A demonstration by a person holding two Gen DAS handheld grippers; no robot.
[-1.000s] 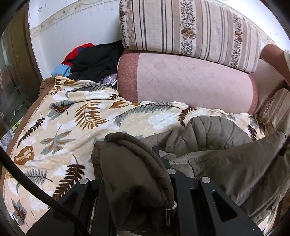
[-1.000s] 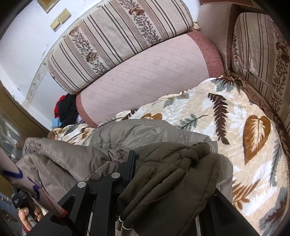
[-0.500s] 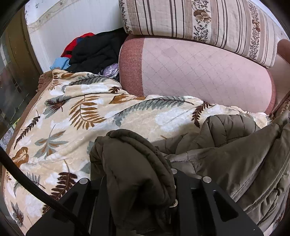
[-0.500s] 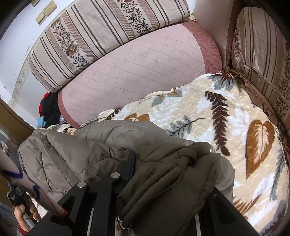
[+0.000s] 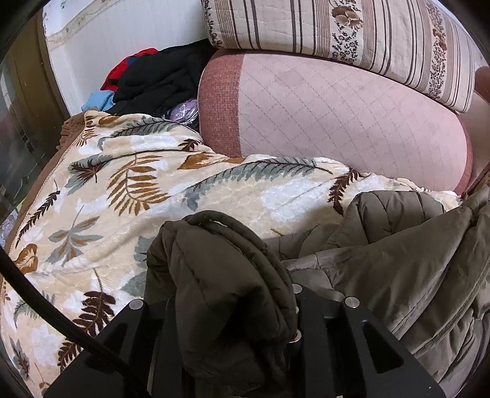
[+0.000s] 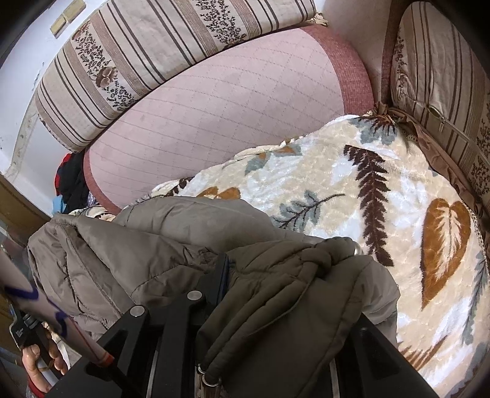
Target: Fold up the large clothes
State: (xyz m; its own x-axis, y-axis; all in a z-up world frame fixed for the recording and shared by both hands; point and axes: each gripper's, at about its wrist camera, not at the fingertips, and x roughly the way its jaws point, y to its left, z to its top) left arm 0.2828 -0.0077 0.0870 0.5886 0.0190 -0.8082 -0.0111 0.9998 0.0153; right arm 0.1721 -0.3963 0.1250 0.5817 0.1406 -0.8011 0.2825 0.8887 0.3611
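gripping olive padded jacket (image 5: pixel 226 294), both hand-held grippers; no legible writing

Olive quilted jacket (image 5: pixel 398 260), bunched and creased; draped over a leaf-print blanket (image 5: pixel 122 196); both ends lifted.

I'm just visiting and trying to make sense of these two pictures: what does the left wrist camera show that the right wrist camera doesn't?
Only the left wrist view shows the black cable crossing its corner.

Only the right wrist view shows the side cushion, the beige wall plates and a person's hand gripping a handle.

Both show the olive padded jacket bunched in each set of tongs, the left tongs and the right tongs, the leaf-print blanket, the pink quilted bolster, the striped floral cushion and the pile of clothes.
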